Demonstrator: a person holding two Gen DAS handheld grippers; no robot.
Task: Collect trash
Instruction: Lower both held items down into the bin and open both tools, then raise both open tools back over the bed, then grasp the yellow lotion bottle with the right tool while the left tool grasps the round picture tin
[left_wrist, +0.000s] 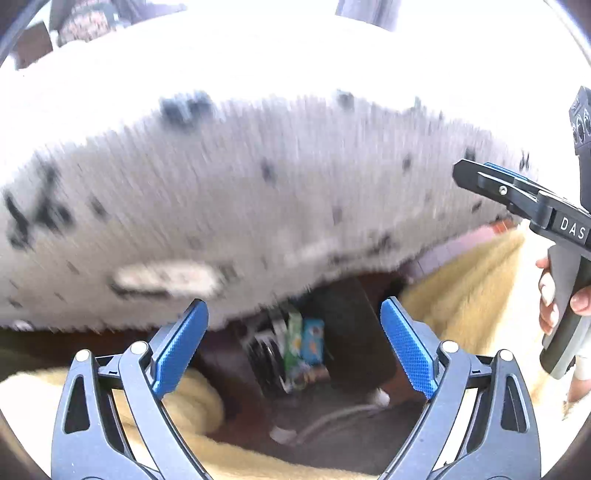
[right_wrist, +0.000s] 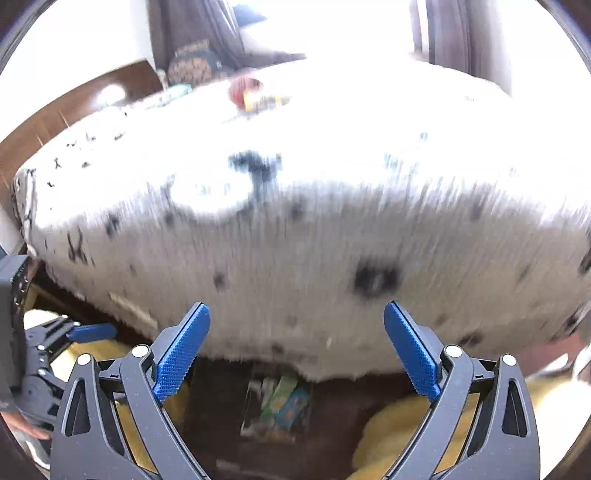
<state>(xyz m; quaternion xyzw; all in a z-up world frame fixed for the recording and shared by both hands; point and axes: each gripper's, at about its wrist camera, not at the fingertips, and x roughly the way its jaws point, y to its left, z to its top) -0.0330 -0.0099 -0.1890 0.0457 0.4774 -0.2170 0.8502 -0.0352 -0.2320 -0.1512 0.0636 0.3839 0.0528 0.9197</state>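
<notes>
Both tools are spread wide and grasp nothing: the left tool (left_wrist: 294, 347) and right tool (right_wrist: 296, 350) frame the cartons (left_wrist: 301, 345) lying below, apart, lower centre.

Overhang: white spotted cover (left_wrist: 229, 206) hangs across the upper view, blurred.
Gap below: dark floor (left_wrist: 332, 435) between yellow blankets (left_wrist: 465, 291), partly filled by a dark container (left_wrist: 351, 332) of cartons (left_wrist: 303, 343).
Floor clutter: apparently a cable (left_wrist: 332, 421).
Right flank: right gripper (left_wrist: 480, 177) nearby.
</notes>
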